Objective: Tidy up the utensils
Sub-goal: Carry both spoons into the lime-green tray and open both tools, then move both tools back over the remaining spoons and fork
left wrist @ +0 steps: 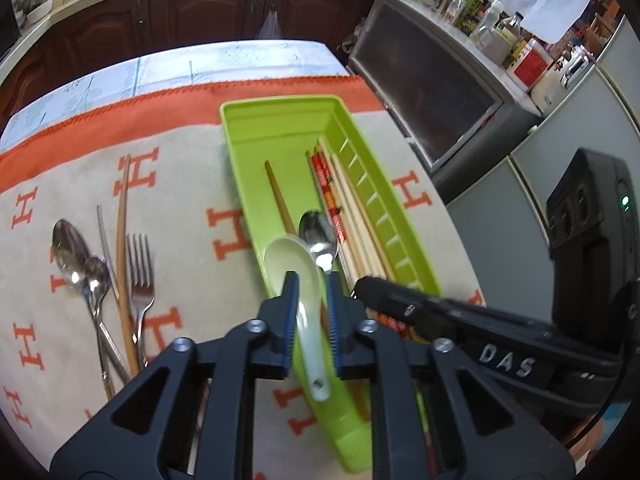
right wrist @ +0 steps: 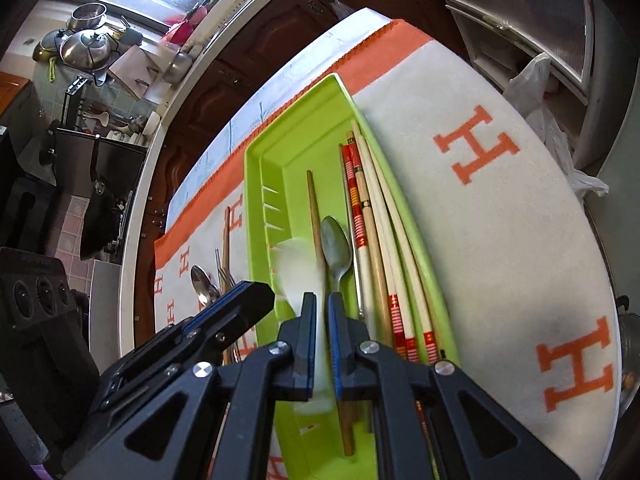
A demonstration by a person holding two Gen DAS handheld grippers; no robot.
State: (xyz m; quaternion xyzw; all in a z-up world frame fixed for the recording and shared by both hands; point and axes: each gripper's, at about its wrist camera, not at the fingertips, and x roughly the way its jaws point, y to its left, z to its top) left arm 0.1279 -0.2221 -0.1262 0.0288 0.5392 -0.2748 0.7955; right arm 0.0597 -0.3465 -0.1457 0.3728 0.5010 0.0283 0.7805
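In the left wrist view, the left gripper (left wrist: 312, 280) points steeply down over the near end of the green tray (left wrist: 280, 120). Its jaws stand slightly apart around the handle of the white spoon (left wrist: 290, 260), with a gap showing on the right side, so I judge the spoon released rather than gripped. Its bowl lies in the tray beside the metal spoon (left wrist: 318, 232), which groups spoons together. The pale chopsticks (left wrist: 352, 216) lie along the right wall. The right gripper (left wrist: 362, 286) hovers over their near ends, apart from the white spoon. On the cloth (left wrist: 192, 184) to the left, a fork (left wrist: 140, 272) and two more spoons (left wrist: 70, 248) wait, well apart from the tray. In the right wrist view, the right gripper's jaws are all but closed, apparently holding nothing; the blurred spoon shows through the slit. The tray's far half is bare. A plastic bag (right wrist: 536, 80) hangs beyond the table's right edge.
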